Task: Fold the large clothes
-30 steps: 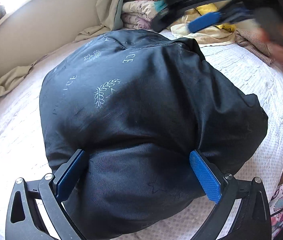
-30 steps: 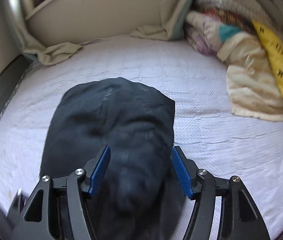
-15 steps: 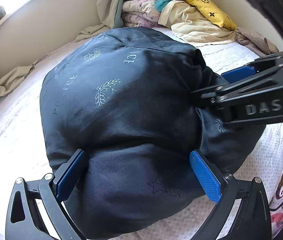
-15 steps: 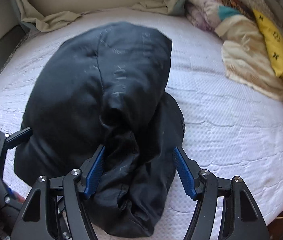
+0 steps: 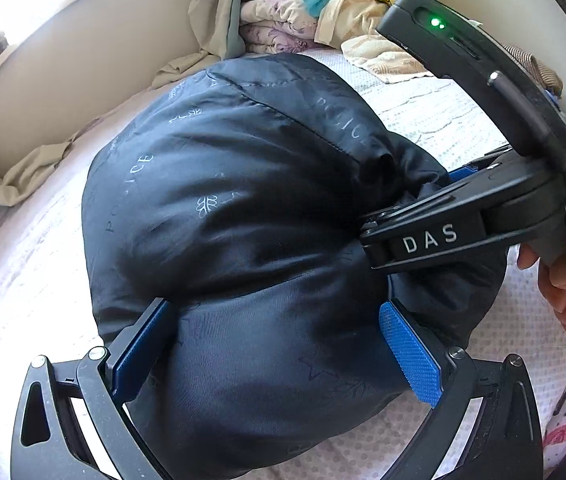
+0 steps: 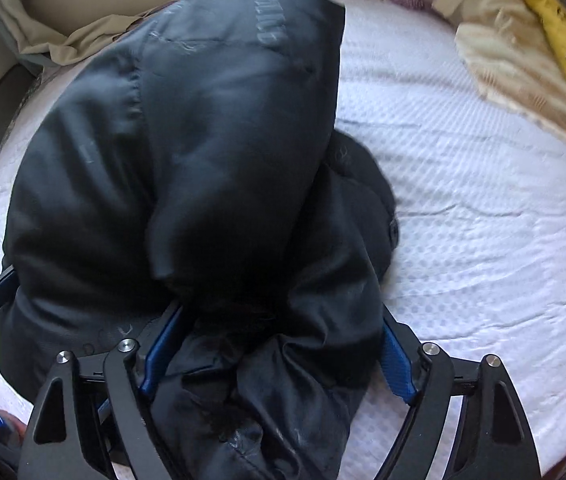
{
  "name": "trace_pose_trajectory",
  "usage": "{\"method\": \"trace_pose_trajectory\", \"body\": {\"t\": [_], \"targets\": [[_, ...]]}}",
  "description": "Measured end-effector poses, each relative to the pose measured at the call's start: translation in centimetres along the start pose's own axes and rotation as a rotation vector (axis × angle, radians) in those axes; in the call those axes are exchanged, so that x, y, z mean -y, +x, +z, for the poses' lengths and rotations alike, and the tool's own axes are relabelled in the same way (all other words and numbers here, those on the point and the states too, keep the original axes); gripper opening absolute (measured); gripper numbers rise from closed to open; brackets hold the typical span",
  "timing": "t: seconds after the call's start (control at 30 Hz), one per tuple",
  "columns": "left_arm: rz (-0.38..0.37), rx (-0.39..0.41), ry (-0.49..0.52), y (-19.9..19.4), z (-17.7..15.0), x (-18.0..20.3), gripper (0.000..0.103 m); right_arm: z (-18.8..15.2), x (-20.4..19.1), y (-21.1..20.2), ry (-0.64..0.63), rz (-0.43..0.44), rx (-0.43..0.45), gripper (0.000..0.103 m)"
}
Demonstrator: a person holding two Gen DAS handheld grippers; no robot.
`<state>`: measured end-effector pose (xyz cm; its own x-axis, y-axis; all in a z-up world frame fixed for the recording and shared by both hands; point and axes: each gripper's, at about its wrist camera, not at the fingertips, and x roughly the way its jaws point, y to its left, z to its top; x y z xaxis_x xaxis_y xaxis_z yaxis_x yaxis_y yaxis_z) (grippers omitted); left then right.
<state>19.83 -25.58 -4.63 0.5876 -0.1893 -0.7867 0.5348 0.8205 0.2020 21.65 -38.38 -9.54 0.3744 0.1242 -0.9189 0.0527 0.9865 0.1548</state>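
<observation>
Tongs, right [image 6: 279,360]: just opening, jacket [image 6: 203,140] bunched between | left [image 5: 279,352]: wide, straddling jacket

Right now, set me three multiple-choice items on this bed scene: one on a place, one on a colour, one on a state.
1. Where does the dark jacket lie?
A. On a wooden floor
B. On the white bedspread
C. On a hanger

2. What colour are the pads on the left gripper fingers?
A. Red
B. Green
C. Blue

3. What state is the jacket in?
A. Bunched into a puffy bundle
B. Spread flat with both sleeves out
C. Zipped inside a bag

Key:
1 B, as the textured white cover shows all around the jacket in both views.
2 C, as both pads show blue against the black frame.
3 A, as the cloth is rounded and folded over itself, with no sleeve laid out.
</observation>
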Motion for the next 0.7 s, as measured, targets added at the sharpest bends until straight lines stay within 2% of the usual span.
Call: {"method": "trace_pose_trajectory", "body": {"t": [0.17, 0.27, 0.33, 0.43, 0.57, 0.7], "targets": [[-0.016, -0.011, -0.029, -0.3, 0.3, -0.8, 0.103, 0.6, 1.2, -0.3, 0.054, 0.07, -0.009, 0.086], [-0.036, -0.012, -0.052, -0.4, 0.4, -1.4, 0.103, 1.1, 3.3, -1.3, 0.18, 0.216, -0.038, 0.087], [-0.048, -0.015, -0.066, -0.5, 0.5, -1.7, 0.103, 1.3, 4.2, -2.4, 0.231, 0.309, -0.023, 0.087], [-0.044, -0.016, -0.067, -0.5, 0.5, -1.7, 0.103, 1.8, 4.9, -3.9, 0.272, 0.377, 0.015, 0.088], [-0.04, -0.019, -0.066, -0.5, 0.7, -1.4, 0.103, 2.5, 4.8, -3.1, 0.287, 0.352, -0.009, 0.09], [-0.071, -0.031, -0.065, -1.0, 1.1, -1.9, 0.103, 3.1, 3.9, -1.0, 0.266, 0.326, -0.056, 0.096]]}}
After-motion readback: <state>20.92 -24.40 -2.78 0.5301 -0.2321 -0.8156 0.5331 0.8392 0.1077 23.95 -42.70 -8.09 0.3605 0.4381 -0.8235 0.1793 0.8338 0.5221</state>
